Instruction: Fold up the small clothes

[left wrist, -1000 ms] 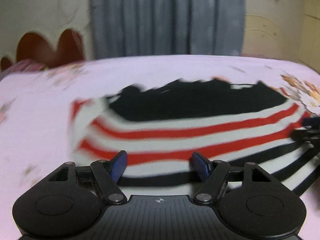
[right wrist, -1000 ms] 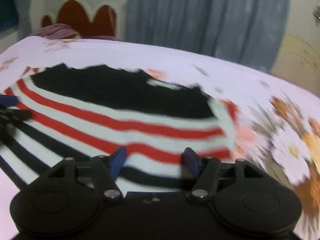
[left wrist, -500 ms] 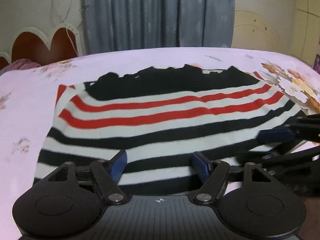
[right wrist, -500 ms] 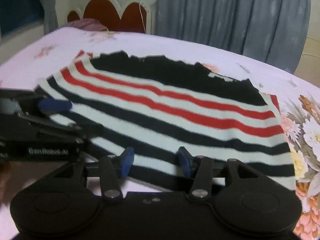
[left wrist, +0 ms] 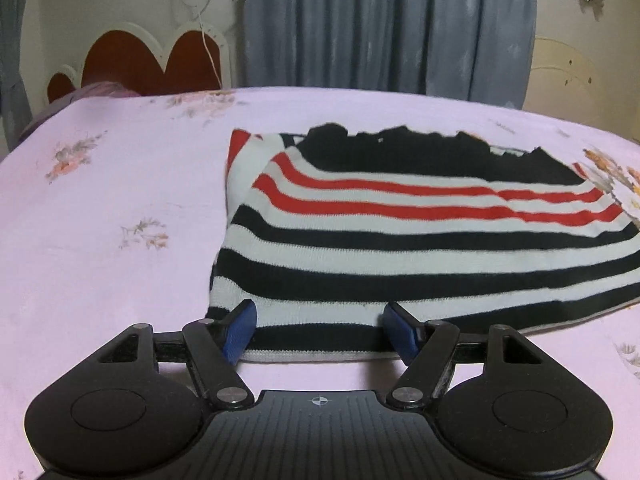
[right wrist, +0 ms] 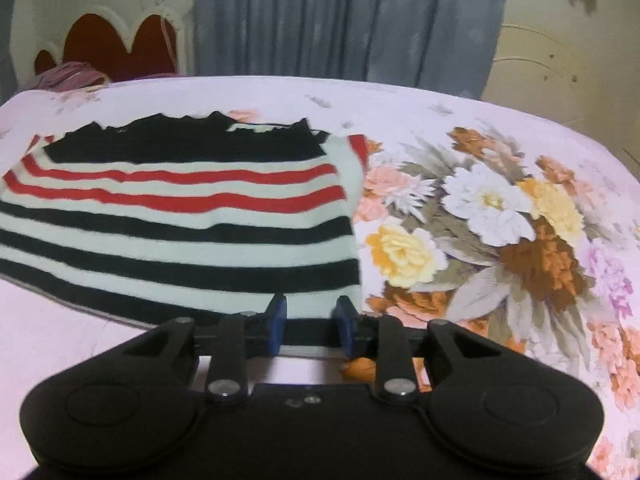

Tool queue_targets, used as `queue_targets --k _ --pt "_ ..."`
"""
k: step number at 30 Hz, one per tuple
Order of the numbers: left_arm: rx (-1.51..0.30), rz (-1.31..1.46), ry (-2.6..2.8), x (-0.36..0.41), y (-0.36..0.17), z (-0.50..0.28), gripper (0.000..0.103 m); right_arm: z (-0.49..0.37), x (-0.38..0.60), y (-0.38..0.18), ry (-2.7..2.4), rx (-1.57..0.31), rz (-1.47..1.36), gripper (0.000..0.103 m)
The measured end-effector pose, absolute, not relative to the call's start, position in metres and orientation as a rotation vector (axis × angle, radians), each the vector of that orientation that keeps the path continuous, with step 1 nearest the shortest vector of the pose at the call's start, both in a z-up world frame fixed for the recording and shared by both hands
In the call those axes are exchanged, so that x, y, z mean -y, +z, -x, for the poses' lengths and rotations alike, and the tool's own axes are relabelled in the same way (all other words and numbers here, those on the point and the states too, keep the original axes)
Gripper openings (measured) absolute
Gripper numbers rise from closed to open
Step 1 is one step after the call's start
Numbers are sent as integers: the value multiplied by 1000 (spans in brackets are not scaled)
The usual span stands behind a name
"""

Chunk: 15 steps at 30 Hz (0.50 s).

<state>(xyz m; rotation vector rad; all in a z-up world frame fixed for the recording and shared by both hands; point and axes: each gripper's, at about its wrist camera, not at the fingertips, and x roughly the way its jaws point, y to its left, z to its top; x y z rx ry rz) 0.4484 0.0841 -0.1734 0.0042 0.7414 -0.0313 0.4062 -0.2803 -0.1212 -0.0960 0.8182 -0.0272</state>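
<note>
Lying flat on the pink floral bedsheet, the black, white and red striped knit sweater has settled — both grippers have drawn back to its near hem, left gripper spread wide, right gripper narrower, gripping nothing — ready for a fold.

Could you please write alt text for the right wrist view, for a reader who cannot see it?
The right gripper, jaws partly open, sits at the near hem of a striped sweater lying flat on a pink floral bedsheet. Grey curtains hang behind.
</note>
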Motion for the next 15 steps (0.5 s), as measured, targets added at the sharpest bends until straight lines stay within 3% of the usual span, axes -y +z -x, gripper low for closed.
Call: queue_targets --k 15 --pt "-751 -19 -10 -81 -175 -447 70 -414 288 -130 -11 -864 108 24"
